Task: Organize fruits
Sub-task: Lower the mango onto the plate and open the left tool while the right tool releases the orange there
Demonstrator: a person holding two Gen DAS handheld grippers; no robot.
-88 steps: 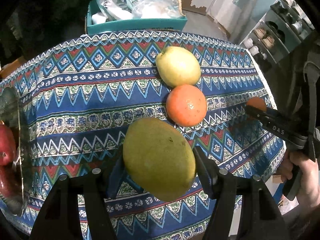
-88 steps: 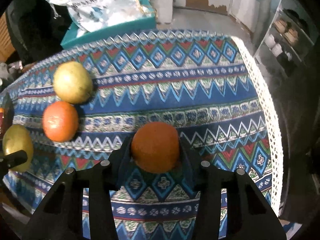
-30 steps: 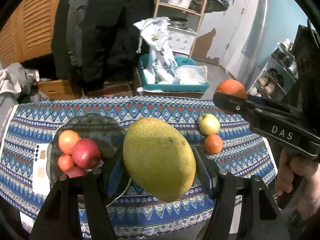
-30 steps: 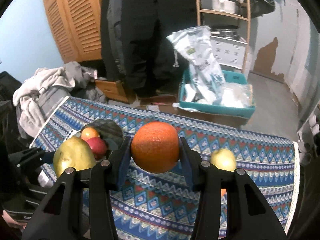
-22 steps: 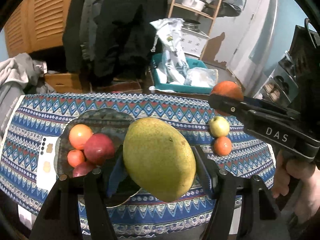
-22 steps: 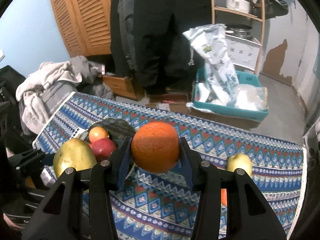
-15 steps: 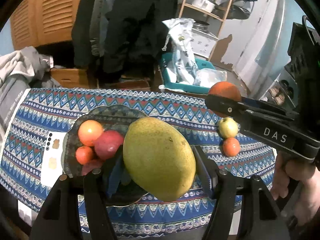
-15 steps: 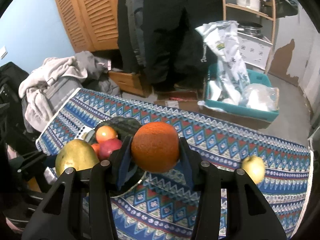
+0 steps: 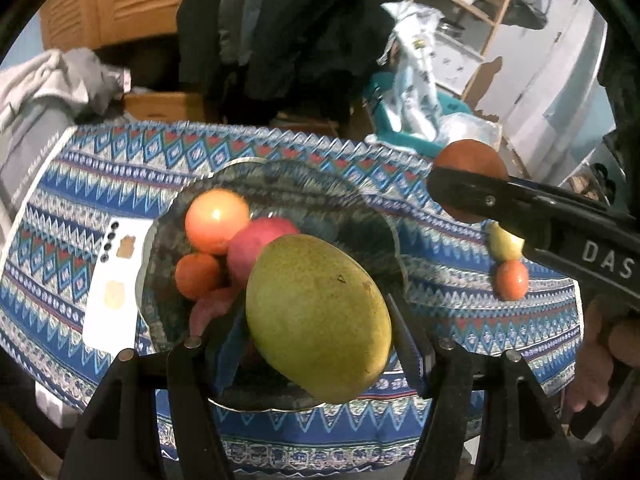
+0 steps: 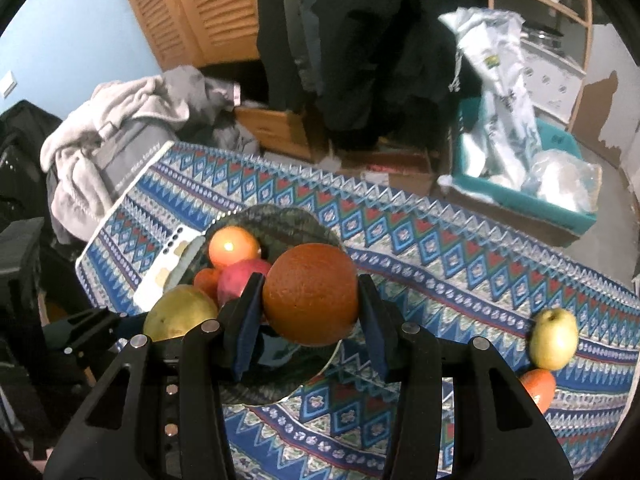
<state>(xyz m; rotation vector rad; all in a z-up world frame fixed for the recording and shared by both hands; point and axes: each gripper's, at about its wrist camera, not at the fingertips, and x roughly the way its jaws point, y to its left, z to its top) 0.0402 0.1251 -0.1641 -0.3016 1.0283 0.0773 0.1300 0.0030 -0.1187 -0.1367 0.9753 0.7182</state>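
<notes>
My left gripper (image 9: 316, 332) is shut on a big green mango (image 9: 318, 316) and holds it above the near side of a dark glass plate (image 9: 360, 216). The plate holds several fruits, among them an orange one (image 9: 216, 220) and a red one (image 9: 260, 248). My right gripper (image 10: 310, 320) is shut on an orange (image 10: 310, 300) and holds it above the plate's (image 10: 288, 220) right side. The mango (image 10: 180, 316) shows at its left. A yellow-green apple (image 10: 554, 338) and a small orange (image 10: 538, 388) lie on the patterned tablecloth (image 10: 440, 248) at the right.
A white phone (image 9: 112, 284) lies face down left of the plate. Behind the table stand a teal bin (image 10: 520, 196) with plastic bags, a cardboard box (image 10: 276, 128), hanging dark coats and a pile of grey clothes (image 10: 120, 120). The table's right edge is near the apple.
Both grippers have moved left with their fruits, from over the right part of the table to above the plate. The plate and its fruits look larger and closer now.
</notes>
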